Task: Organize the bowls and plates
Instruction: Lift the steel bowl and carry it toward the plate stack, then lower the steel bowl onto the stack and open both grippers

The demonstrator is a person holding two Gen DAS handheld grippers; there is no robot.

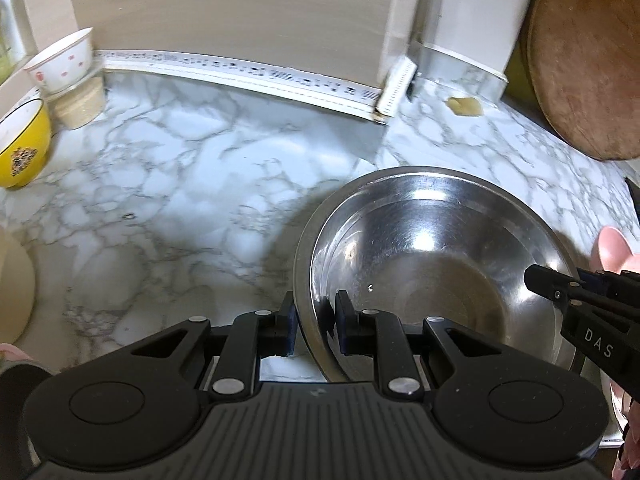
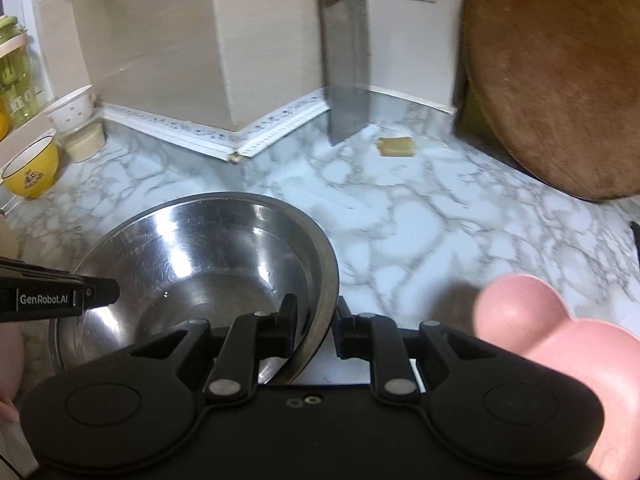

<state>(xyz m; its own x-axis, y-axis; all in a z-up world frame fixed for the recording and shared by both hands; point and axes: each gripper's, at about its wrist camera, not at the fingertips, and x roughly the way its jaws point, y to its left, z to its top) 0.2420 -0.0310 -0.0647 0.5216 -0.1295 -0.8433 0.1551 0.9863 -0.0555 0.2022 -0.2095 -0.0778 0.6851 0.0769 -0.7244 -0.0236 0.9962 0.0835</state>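
A large steel bowl [image 1: 432,264] [image 2: 208,264] is held just over the marble counter by both grippers. My left gripper [image 1: 316,320] is shut on its left rim, one pad outside and one inside. My right gripper [image 2: 316,326] is shut on the opposite rim in the same way. Each gripper's fingers show in the other's view, at the bowl's far rim. The bowl looks empty and wet. At the far left stand a yellow bowl [image 1: 22,148] [image 2: 32,170] and a white bowl with red marks [image 1: 62,62] [image 2: 72,112] on a beige cup.
A pink dish [image 2: 560,344] lies near the right gripper. A round wooden board [image 1: 588,56] [image 2: 560,80] leans at the back right, with a cleaver [image 2: 348,68] against the wall. A small beige scrap [image 2: 396,147] lies on the counter [image 1: 192,184]. A pale plate edge [image 1: 16,284] shows at left.
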